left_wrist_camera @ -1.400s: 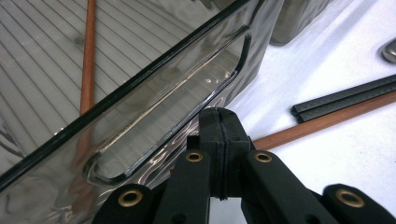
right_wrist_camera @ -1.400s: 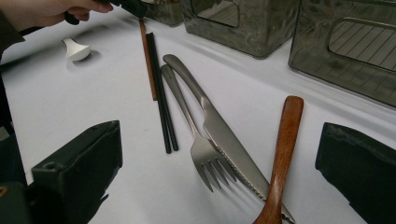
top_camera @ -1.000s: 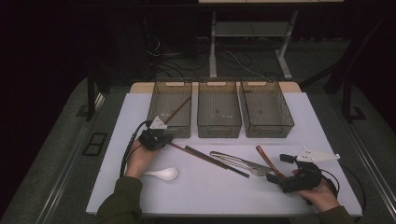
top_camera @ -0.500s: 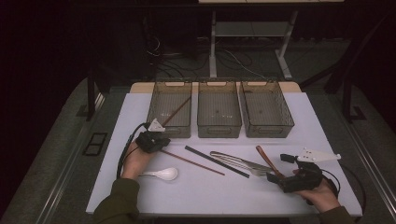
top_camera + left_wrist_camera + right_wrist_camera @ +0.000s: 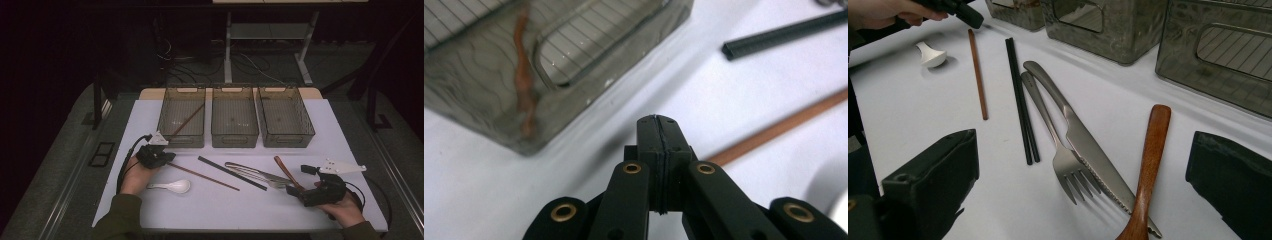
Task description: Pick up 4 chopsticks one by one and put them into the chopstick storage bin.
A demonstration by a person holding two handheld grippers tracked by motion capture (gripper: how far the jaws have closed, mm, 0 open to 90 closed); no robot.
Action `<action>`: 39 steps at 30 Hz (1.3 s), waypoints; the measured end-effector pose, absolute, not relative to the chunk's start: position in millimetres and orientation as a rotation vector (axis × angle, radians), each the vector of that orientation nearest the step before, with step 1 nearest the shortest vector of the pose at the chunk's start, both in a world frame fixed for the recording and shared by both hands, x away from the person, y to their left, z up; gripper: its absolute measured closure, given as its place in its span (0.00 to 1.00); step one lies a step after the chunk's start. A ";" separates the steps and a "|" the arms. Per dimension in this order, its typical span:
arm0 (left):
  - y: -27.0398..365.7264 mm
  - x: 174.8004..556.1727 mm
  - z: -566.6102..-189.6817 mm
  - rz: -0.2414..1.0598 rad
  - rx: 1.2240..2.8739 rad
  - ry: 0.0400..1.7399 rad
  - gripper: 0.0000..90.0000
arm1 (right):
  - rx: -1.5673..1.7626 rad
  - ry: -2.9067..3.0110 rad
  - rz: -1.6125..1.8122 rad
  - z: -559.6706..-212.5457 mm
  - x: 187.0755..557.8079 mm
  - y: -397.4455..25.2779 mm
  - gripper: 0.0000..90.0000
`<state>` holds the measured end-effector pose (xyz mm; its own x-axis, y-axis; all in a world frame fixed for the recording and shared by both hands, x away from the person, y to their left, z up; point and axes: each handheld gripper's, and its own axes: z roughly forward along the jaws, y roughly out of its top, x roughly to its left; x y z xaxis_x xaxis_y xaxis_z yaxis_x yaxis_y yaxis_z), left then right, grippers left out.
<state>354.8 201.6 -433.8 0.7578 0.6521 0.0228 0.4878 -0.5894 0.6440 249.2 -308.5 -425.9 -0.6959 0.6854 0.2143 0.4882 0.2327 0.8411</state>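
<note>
Black two-jaw tongs (image 5: pixel 659 150) with brass-coloured pivot pins, trailing black cables, grey three-cornered top plates, dark green sleeves (image 5: pixel 117 220).

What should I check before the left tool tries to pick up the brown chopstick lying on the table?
1. Left tool open for a grasp: not ok; its jaws are pressed together, holding nothing.
2. Brown chopstick free to lift: ok; it lies apart from the black chopsticks and the white spoon.
3. Tool touching the chopstick's near end: cannot tell.
4. Room in the left bin: ok; it holds one brown stick.
5. Right tool out of the way: ok; it is open, by the wooden spoon.
</note>
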 end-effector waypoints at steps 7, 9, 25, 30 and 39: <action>207.9 348.3 -437.0 0.323 2.334 0.873 0.99 | 1.111 2.304 1.452 -425.4 248.7 -308.4 0.01; 209.3 346.3 -437.5 0.314 2.334 0.874 0.99 | 1.112 2.303 1.453 -425.2 248.5 -308.6 0.01; 217.4 328.3 -436.3 0.301 2.339 0.892 0.99 | 1.113 2.301 1.451 -424.7 247.9 -308.6 0.01; 218.8 326.2 -435.2 0.320 2.342 0.897 0.99 | 1.114 2.296 1.454 -424.7 247.8 -308.5 0.01; 203.5 322.8 -419.4 0.316 2.269 0.790 0.86 | 1.108 2.307 1.446 -425.2 248.2 -306.9 0.01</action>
